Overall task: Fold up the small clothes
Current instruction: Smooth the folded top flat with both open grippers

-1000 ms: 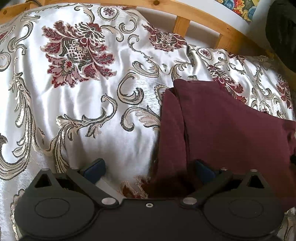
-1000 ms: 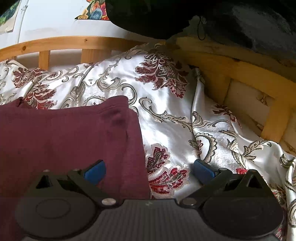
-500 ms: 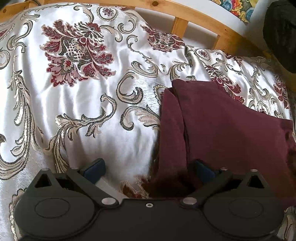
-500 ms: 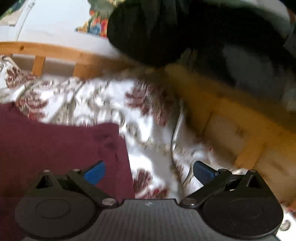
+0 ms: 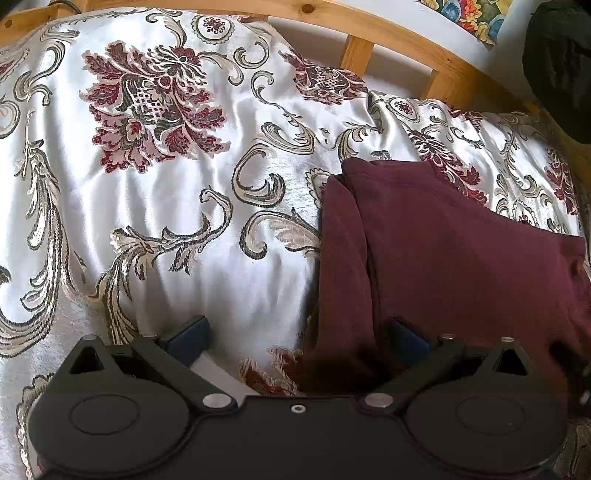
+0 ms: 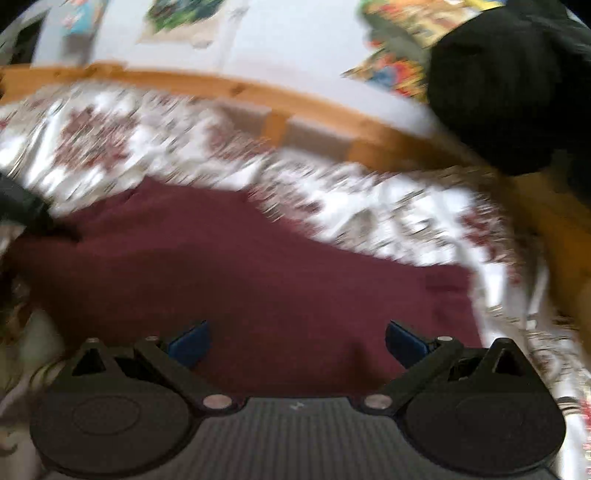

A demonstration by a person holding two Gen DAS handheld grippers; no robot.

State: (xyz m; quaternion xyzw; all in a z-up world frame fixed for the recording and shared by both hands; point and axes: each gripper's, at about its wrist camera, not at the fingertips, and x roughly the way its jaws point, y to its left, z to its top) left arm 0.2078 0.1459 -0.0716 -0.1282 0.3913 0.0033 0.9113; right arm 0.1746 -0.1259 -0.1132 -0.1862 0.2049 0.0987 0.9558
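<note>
A folded maroon garment (image 5: 443, 258) lies flat on the floral bedspread (image 5: 166, 184), at the right of the left wrist view. My left gripper (image 5: 297, 338) is open, low over the garment's near left edge, with its right finger over the cloth and its left finger over the bedspread. In the blurred right wrist view the garment (image 6: 240, 277) fills the middle. My right gripper (image 6: 297, 339) is open and empty above it. The other gripper shows as a dark shape (image 6: 22, 210) at the left.
A wooden bed rail (image 5: 406, 40) runs along the far side of the bedspread. A black bag or garment (image 6: 517, 92) hangs at the far right above the rail. Colourful pictures (image 5: 469, 18) are on the white wall.
My right gripper has swung quickly left, from the garment's right edge to over its middle, blurring the view. My left gripper has barely moved.
</note>
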